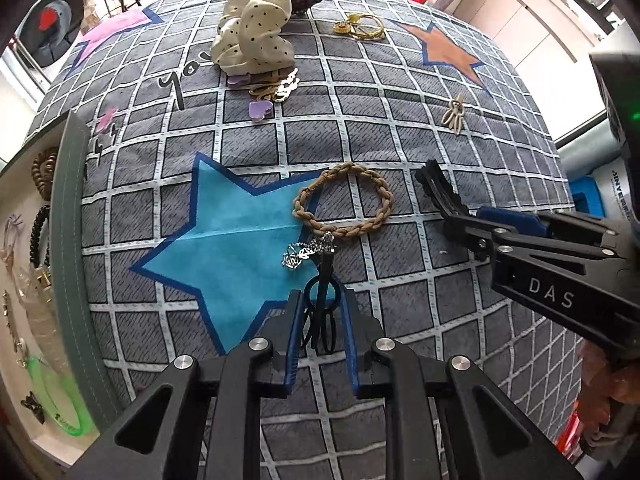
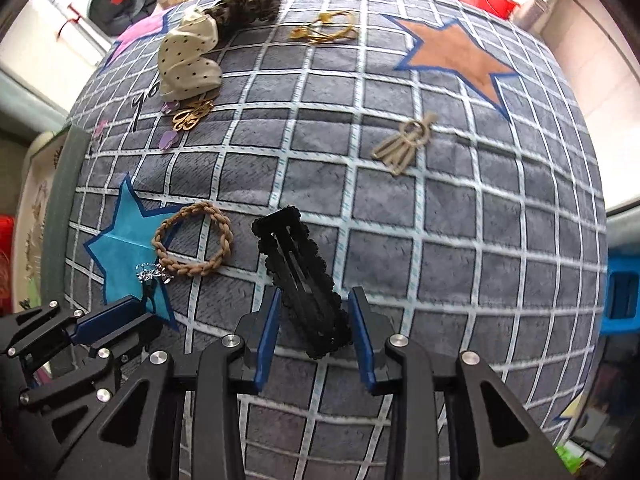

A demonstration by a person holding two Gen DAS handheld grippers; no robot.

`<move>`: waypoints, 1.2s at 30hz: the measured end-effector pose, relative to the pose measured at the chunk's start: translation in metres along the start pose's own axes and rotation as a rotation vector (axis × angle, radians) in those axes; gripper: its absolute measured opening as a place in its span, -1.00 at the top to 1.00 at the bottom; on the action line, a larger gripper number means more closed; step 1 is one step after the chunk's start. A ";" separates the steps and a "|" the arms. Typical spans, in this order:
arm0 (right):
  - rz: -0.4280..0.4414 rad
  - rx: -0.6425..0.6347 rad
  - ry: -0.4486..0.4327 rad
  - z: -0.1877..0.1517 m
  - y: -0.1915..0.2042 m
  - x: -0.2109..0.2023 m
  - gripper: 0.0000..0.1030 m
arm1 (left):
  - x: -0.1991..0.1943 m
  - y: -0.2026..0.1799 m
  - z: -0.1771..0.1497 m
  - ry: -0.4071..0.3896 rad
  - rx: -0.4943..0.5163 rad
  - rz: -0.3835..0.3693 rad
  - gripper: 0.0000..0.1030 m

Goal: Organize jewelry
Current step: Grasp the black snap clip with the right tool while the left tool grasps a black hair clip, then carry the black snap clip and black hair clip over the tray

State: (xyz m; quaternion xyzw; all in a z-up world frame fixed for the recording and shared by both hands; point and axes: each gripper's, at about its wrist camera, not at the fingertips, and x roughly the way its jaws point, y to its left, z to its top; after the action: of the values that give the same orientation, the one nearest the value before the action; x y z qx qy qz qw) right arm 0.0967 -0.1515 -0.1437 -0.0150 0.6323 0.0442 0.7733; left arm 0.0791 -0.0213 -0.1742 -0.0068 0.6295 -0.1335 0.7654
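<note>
We see a tabletop (image 2: 440, 208) under a grey grid cloth with stars; on it lie a braided hair tie (image 2: 192, 240), a dotted scrunchie (image 2: 188, 64), gold bangles (image 2: 328, 28) and a beige clip (image 2: 404, 144).

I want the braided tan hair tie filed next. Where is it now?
The braided tan hair tie lies flat on the checked cloth, overlapping the blue star's right tip, just beyond the silver charm, left of the black scalloped clip.
</note>
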 end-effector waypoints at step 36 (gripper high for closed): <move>0.120 -0.002 0.044 -0.068 0.069 -0.048 0.28 | -0.105 0.080 -0.076 -0.106 -0.112 0.038 0.60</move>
State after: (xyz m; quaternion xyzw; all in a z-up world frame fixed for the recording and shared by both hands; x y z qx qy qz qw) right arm 0.0150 -0.0903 -0.1081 0.0213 0.6488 0.0909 0.7552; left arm 0.0034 0.0897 -0.1034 -0.0449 0.5947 -0.0830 0.7984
